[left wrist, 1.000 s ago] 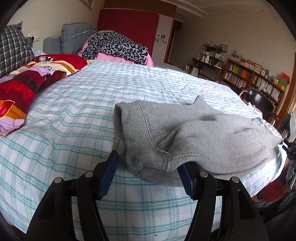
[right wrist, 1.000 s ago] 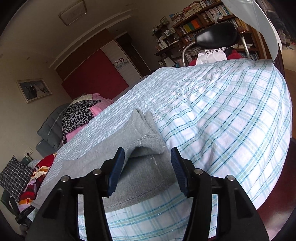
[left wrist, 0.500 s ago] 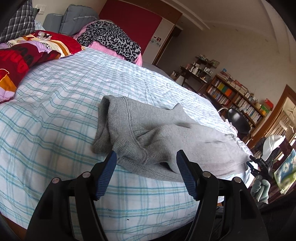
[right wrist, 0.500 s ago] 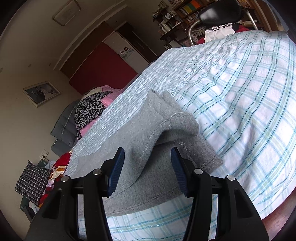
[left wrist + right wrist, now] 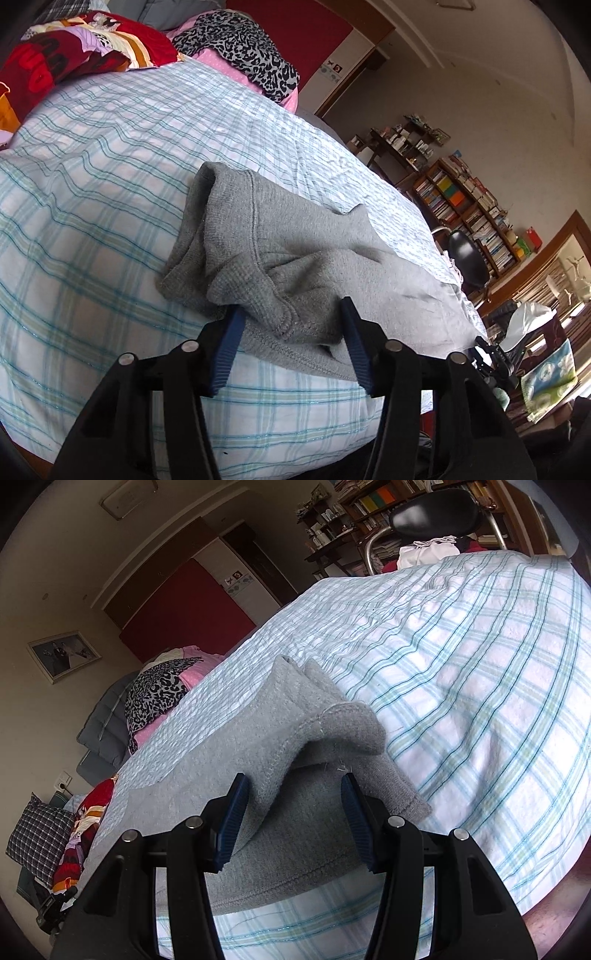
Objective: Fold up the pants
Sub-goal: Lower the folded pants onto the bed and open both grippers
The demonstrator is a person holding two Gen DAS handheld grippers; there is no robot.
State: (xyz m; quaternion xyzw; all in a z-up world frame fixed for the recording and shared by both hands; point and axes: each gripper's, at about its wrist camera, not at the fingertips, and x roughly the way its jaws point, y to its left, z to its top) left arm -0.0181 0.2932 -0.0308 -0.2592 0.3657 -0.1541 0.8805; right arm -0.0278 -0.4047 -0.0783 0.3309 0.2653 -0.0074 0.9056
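Jaws spread wide on the left gripper (image 5: 291,325) straddle a rumpled waistband corner of the grey pants (image 5: 303,258), which lie on the plaid bedsheet (image 5: 92,206); cloth bunches between the blue pads without being pinched, apparently lined up for a grasp. Beyond the jaws, a leopard-print garment (image 5: 240,44) heaps at the bed's far end. Seen from the right wrist, the right gripper (image 5: 293,808) is likewise agape, its jaws flanking a raised fold at the pants' cuff end, nothing clamped. Both ends seem readied for lifting together, so the fabric folds evenly.
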